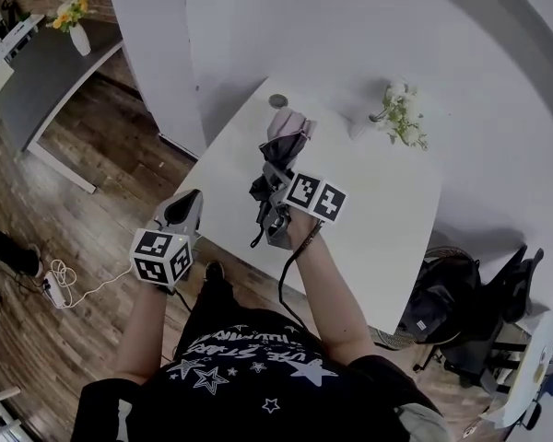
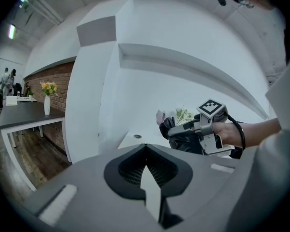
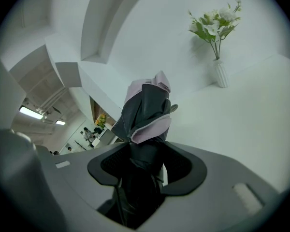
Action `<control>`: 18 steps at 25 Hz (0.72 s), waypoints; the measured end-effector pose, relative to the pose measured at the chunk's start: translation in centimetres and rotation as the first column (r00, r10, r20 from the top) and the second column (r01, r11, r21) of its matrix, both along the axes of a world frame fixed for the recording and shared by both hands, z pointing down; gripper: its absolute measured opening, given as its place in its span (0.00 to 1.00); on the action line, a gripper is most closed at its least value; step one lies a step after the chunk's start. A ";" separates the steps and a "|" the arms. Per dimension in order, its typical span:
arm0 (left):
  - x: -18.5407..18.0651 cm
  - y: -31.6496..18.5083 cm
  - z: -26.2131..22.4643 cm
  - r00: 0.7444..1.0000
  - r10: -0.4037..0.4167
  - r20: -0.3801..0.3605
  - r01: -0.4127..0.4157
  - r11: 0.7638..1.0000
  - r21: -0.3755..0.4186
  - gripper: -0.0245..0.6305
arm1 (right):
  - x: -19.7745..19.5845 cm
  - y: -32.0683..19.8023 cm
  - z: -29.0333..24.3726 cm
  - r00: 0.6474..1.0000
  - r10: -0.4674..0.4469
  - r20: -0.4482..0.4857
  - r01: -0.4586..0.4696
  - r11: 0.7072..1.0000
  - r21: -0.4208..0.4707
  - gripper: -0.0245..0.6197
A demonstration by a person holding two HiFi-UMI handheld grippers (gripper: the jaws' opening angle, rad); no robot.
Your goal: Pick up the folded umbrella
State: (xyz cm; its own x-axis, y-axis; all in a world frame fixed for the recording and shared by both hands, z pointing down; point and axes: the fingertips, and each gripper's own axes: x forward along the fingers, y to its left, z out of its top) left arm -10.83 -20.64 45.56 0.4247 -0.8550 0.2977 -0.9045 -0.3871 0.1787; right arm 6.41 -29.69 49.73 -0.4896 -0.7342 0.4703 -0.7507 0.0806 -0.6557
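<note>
The folded umbrella, dark grey with pale pink panels, hangs above the white table, lifted off its top. My right gripper is shut on the umbrella's lower part, and its pink tip points away from me. In the right gripper view the umbrella fills the gap between the jaws of the right gripper. My left gripper is held left of the table's near edge, over the wooden floor, its jaws together with nothing in them. The left gripper view shows the left gripper shut, with the umbrella off to its right.
A white vase of flowers stands at the table's far right. A small round disc lies at the far edge. A black chair and bag sit right of the table. A white pillar stands to the left.
</note>
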 end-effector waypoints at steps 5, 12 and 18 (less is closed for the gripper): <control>1.2 3.7 0.4 0.999 -0.031 0.008 0.031 0.999 0.008 0.04 | 1.5 4.3 -0.2 0.999 -0.038 -0.002 0.039 0.999 0.029 0.40; 4.1 9.2 1.2 0.998 -0.054 0.010 0.054 0.999 0.007 0.04 | 4.4 10.6 -0.6 0.996 -0.093 -0.018 0.094 0.993 0.076 0.40; 6.5 13.3 1.4 0.998 -0.068 0.012 0.068 0.998 0.003 0.04 | 6.8 15.2 -0.3 0.992 -0.125 -0.015 0.125 0.989 0.076 0.40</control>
